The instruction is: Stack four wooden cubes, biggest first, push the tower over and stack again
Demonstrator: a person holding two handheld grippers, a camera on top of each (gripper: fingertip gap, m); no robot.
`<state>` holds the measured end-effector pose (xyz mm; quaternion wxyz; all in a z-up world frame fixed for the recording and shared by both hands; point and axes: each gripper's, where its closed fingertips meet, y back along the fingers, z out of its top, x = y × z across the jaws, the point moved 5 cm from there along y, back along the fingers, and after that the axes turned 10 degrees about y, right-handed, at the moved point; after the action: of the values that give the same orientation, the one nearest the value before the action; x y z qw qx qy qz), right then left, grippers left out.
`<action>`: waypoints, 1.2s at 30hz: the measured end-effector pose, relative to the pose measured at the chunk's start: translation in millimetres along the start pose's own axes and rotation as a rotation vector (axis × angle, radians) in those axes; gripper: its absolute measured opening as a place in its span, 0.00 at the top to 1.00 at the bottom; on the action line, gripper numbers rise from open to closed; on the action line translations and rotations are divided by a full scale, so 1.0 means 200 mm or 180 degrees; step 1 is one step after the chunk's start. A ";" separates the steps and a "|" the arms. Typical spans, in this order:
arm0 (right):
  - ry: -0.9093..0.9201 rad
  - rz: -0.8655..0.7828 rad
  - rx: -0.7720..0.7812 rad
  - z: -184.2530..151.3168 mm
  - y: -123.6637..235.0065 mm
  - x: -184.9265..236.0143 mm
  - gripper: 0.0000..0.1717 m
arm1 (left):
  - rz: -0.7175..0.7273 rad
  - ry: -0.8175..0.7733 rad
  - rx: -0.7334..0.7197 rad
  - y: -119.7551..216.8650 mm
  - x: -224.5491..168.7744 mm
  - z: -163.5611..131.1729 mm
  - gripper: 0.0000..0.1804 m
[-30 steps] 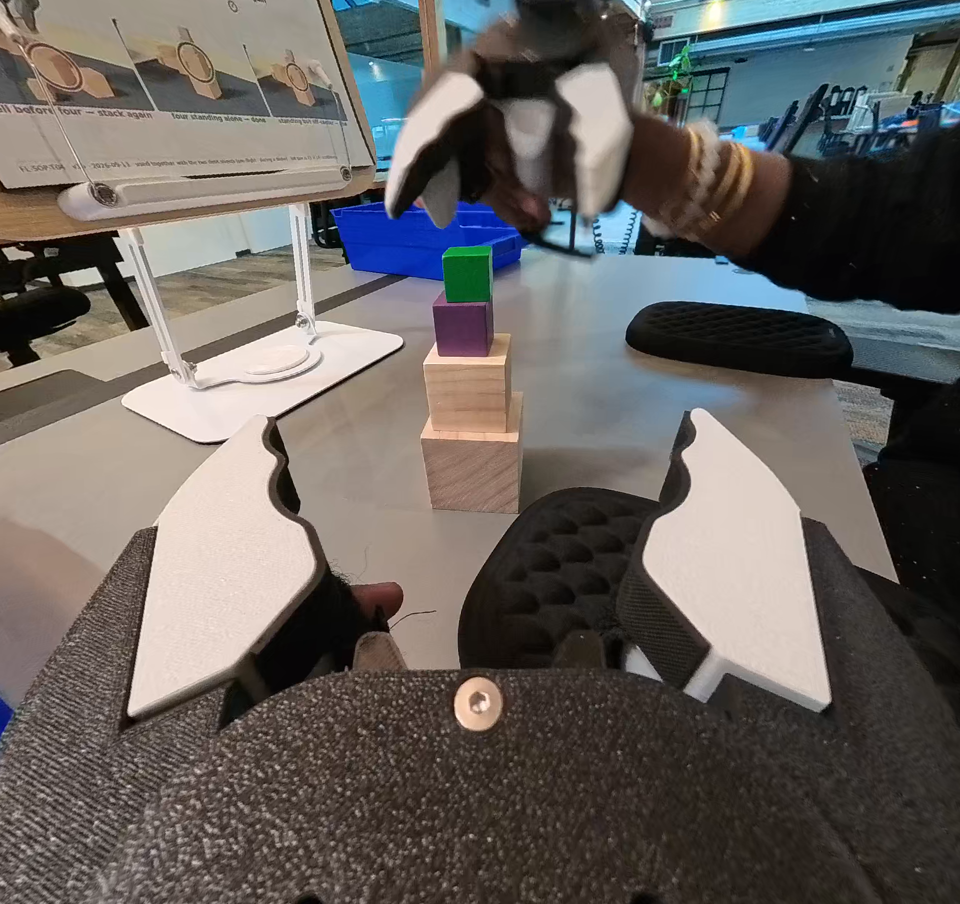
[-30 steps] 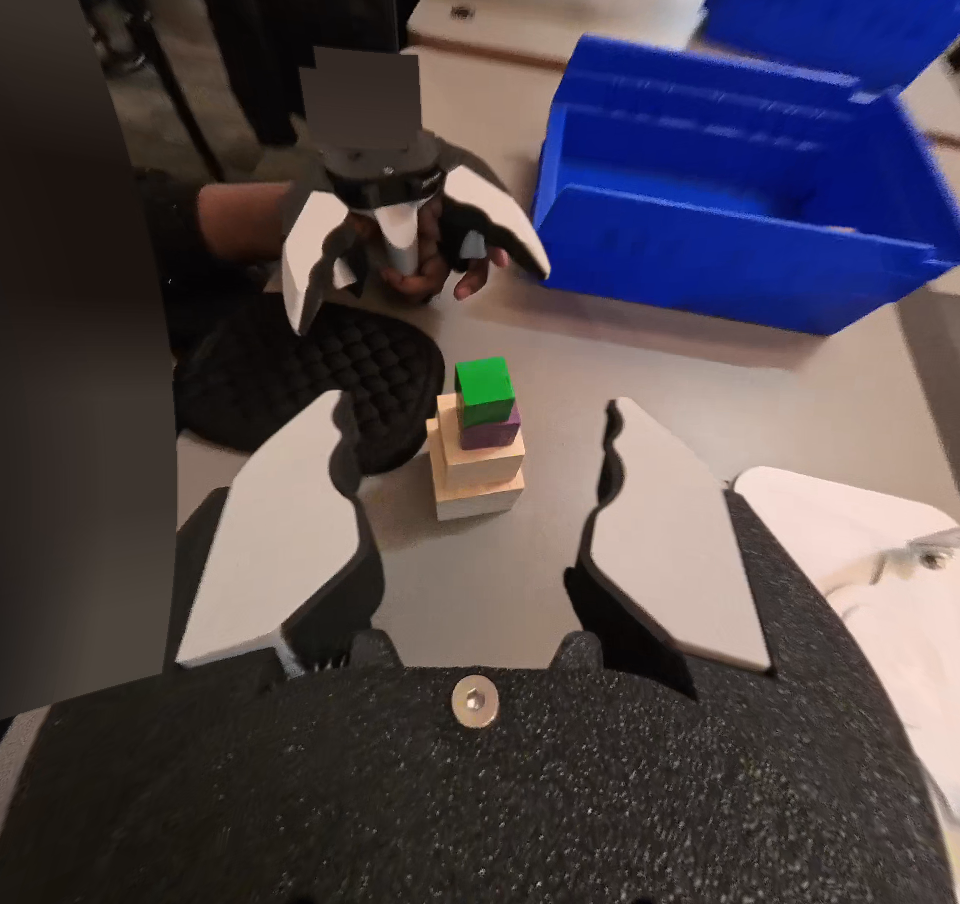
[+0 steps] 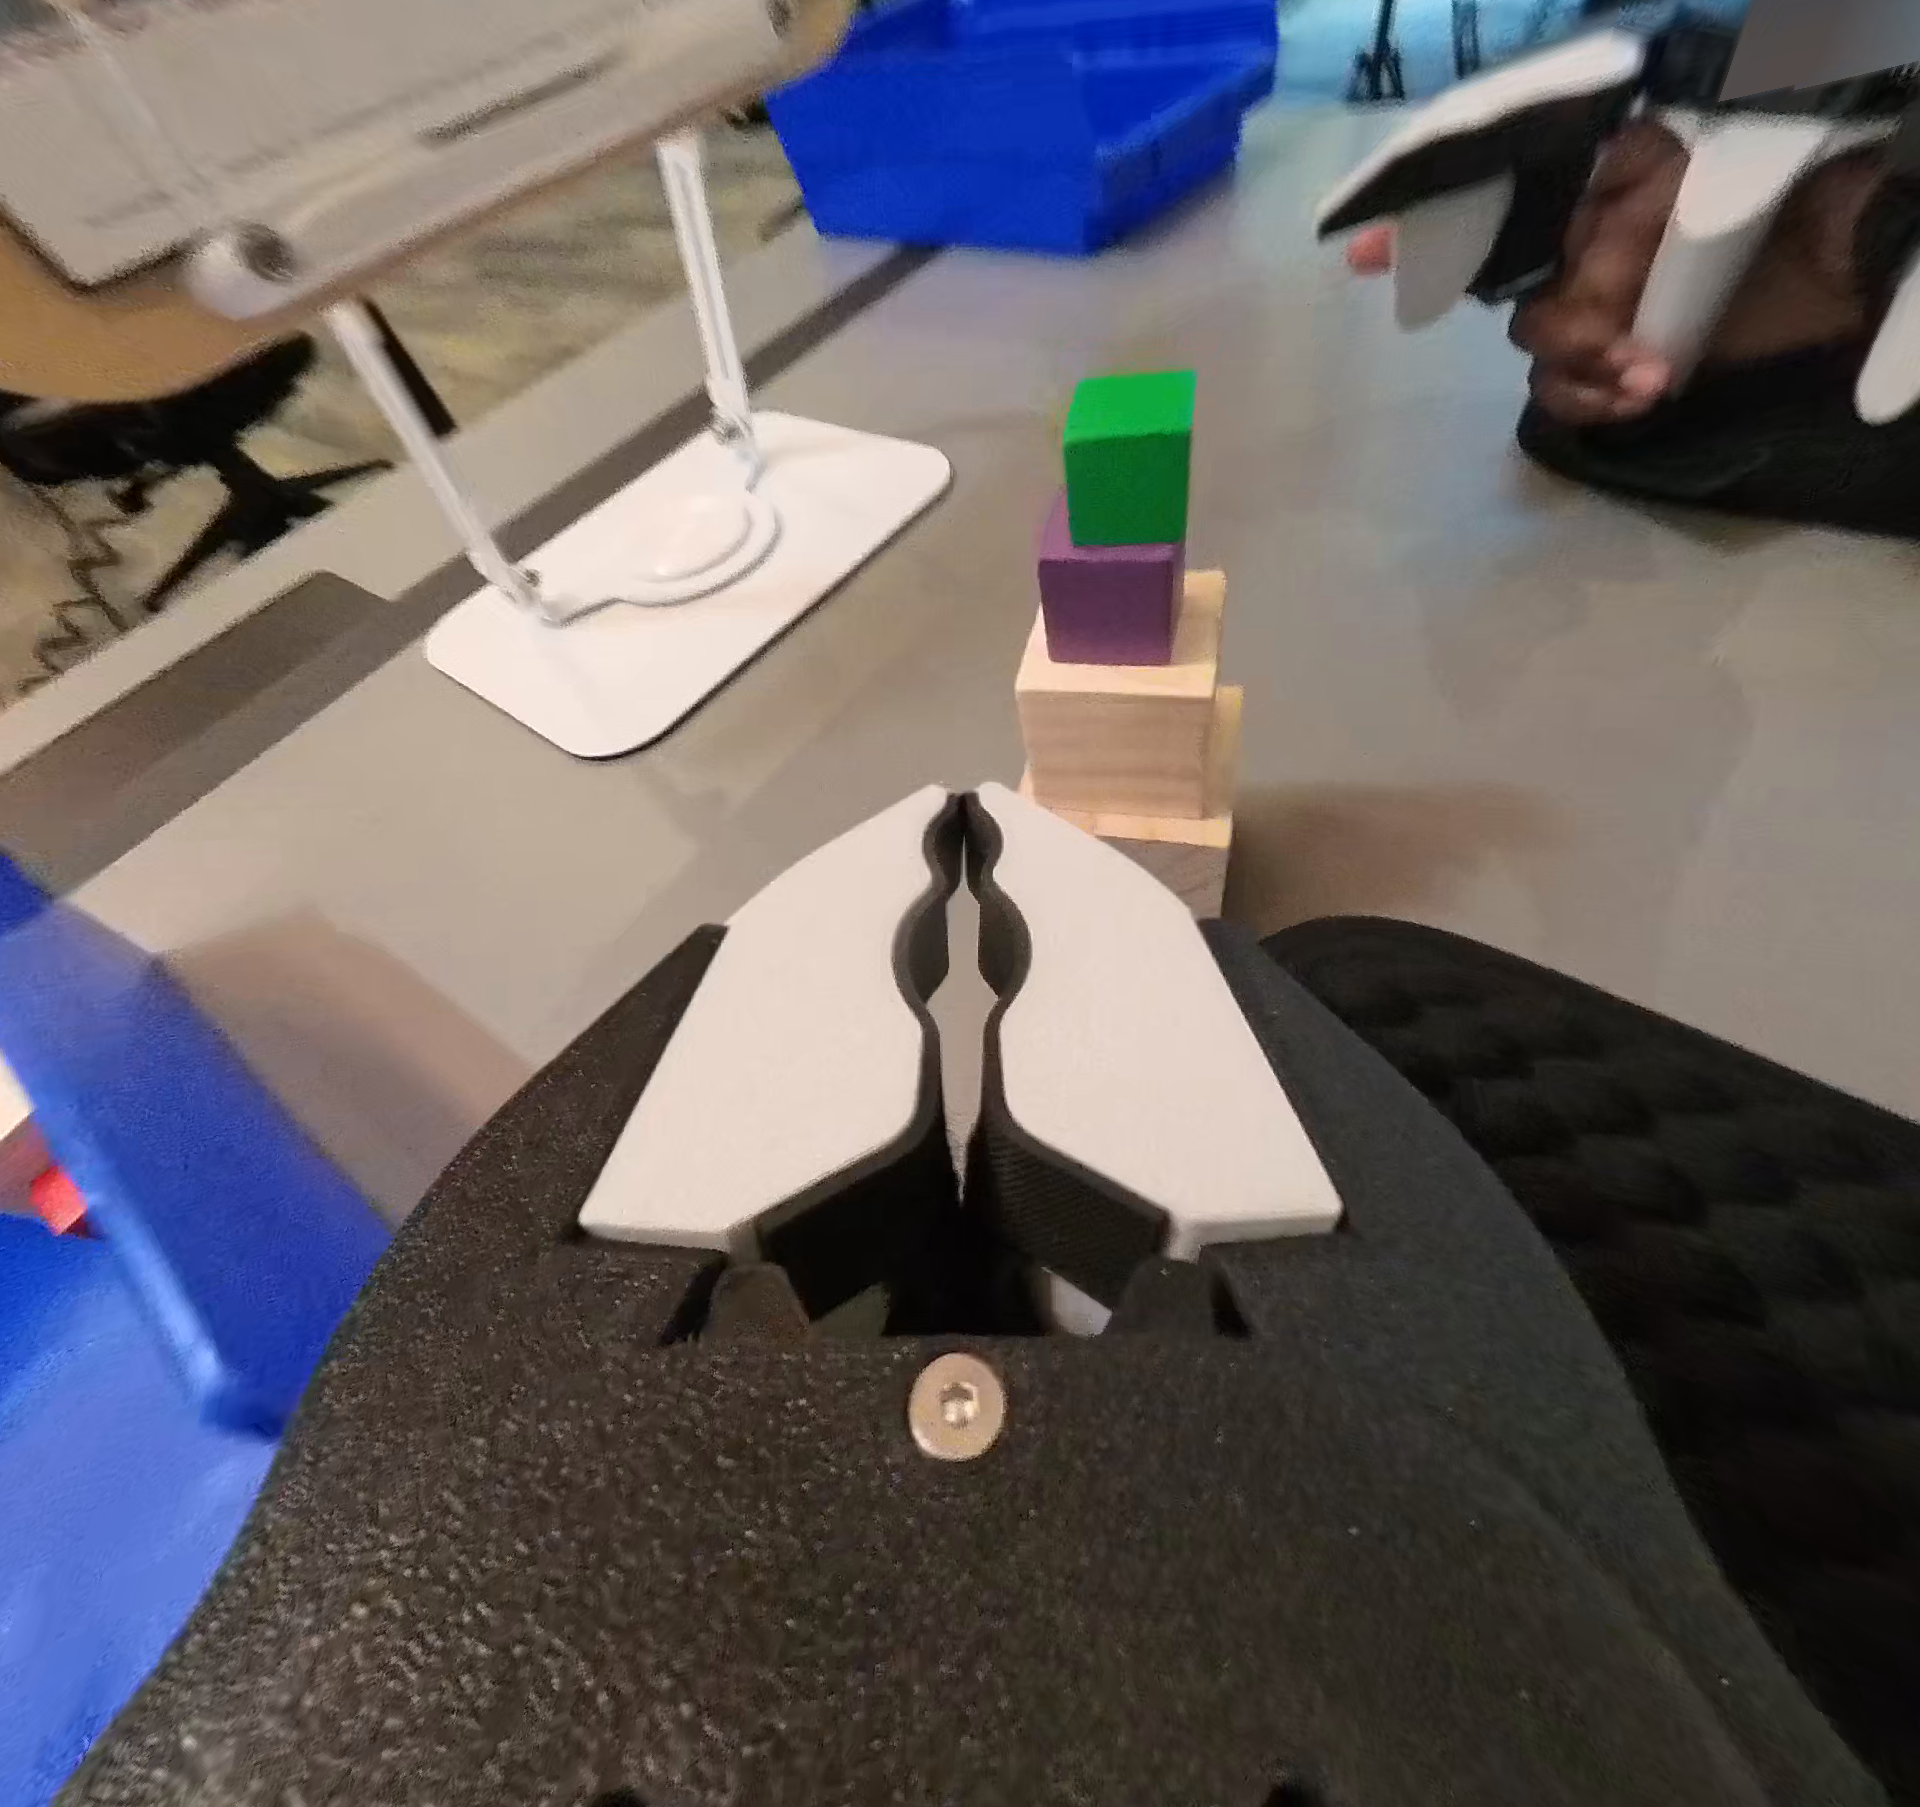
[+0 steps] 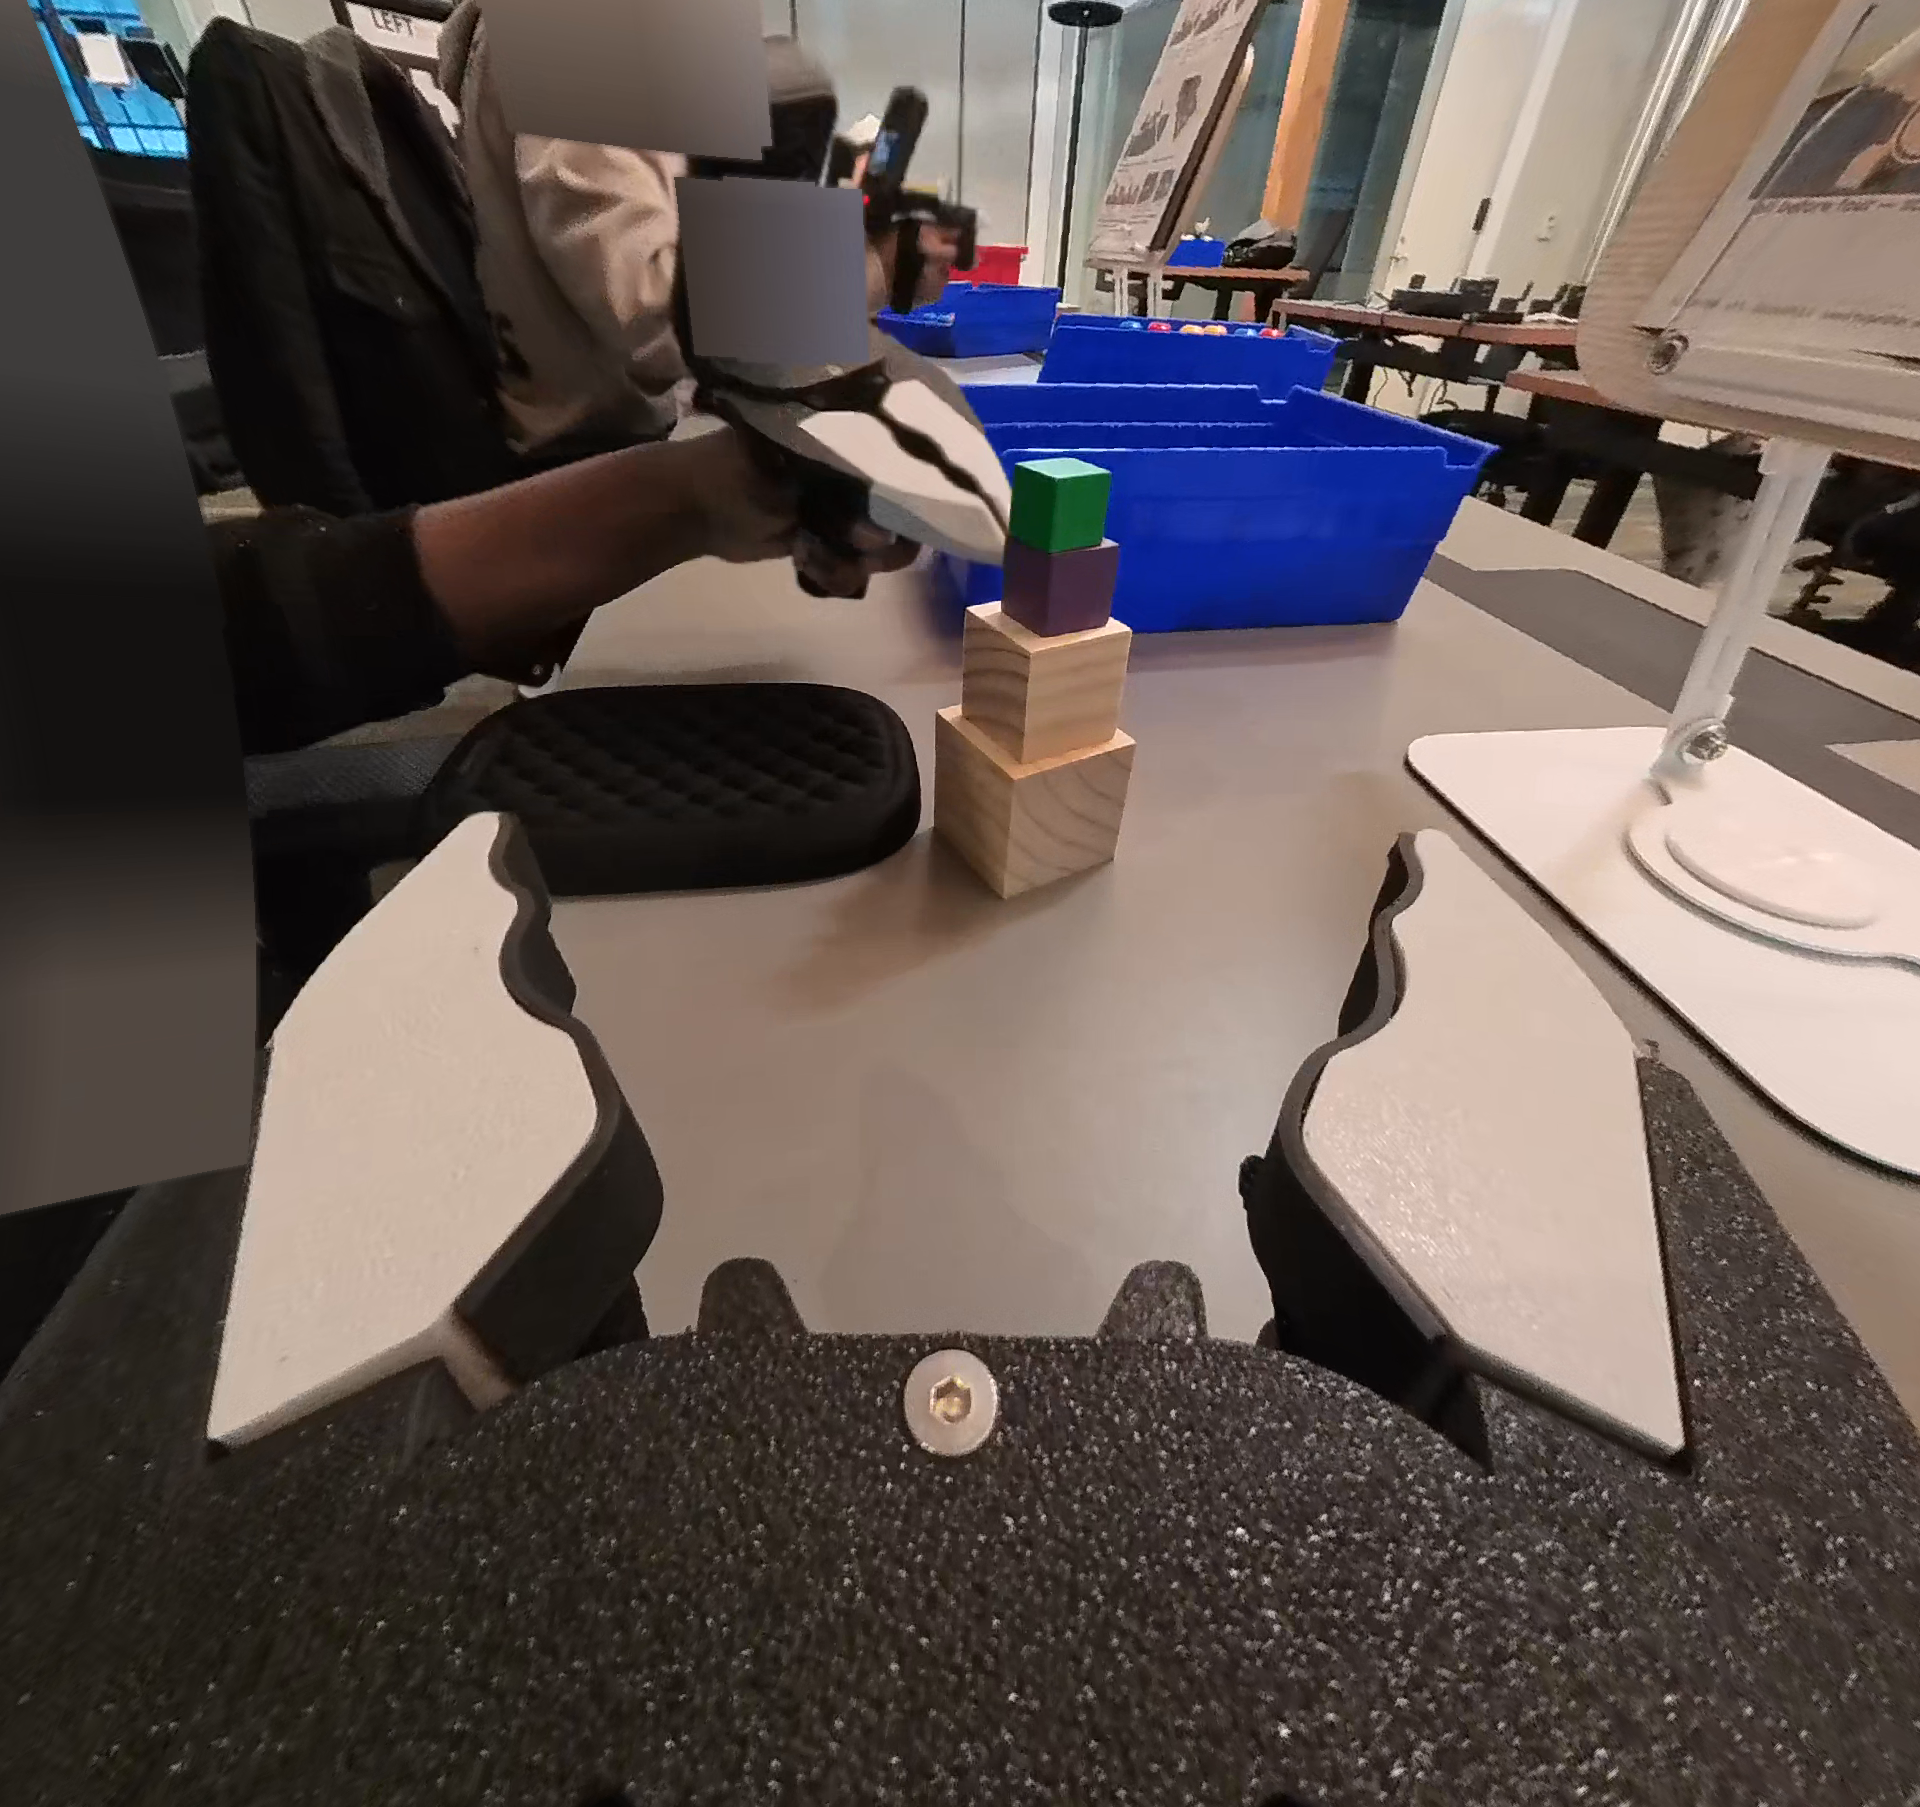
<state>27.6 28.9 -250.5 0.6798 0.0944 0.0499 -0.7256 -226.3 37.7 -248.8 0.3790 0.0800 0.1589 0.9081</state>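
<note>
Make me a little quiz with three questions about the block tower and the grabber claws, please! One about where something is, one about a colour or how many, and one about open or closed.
1. Where is the green block?
A. on the purple block
B. inside the blue bin
C. on the black pad

2. How many blocks are in the tower?
A. two
B. four
C. six

3. How is the left gripper?
A. wide open
B. shut with nothing in it
C. holding a block

Answers:
1 A, it sits right on the purple block.
2 B, green, purple and two wooden blocks.
3 B, its fingertips meet with nothing between them.
</note>
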 end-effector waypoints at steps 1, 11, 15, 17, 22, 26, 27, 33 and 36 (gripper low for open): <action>-0.0007 -0.0020 -0.0015 0.00 0.00 0.00 0.16 | -0.0036 -0.0043 0.0141 -0.03 0.00 0.00 1.00; -0.0033 -0.0055 -0.0050 0.00 0.01 -0.01 0.16 | -0.0251 -0.0328 0.0759 -0.17 -0.04 -0.02 1.00; -0.0040 -0.0065 -0.0051 0.00 0.01 -0.01 0.16 | -0.0308 -0.0396 0.0751 -0.21 -0.07 0.01 1.00; -0.0050 -0.0077 -0.0050 0.00 0.01 -0.02 0.16 | -0.0334 -0.0406 0.0728 -0.22 -0.09 0.03 1.00; -0.0036 -0.0076 -0.0040 0.00 0.01 -0.01 0.17 | -0.0354 -0.0403 0.0674 -0.25 -0.12 0.05 1.00; -0.0032 -0.0082 -0.0029 0.00 0.01 -0.01 0.17 | -0.0367 -0.0439 0.0664 -0.27 -0.14 0.07 1.00; -0.0030 -0.0081 -0.0034 0.00 0.01 -0.01 0.17 | -0.0371 -0.0442 0.0659 -0.28 -0.15 0.07 1.00; -0.0035 -0.0082 -0.0041 0.00 0.01 -0.01 0.17 | -0.0435 -0.0320 0.0507 -0.24 -0.15 0.09 1.00; -0.0035 -0.0078 -0.0044 0.00 0.01 -0.01 0.17 | -0.0476 -0.0187 0.0372 -0.19 -0.14 0.10 0.84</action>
<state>29.9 31.6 -249.8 0.6718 0.0851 0.0524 -0.7340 -177.2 47.7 -243.4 0.4450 0.1165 0.2059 0.8637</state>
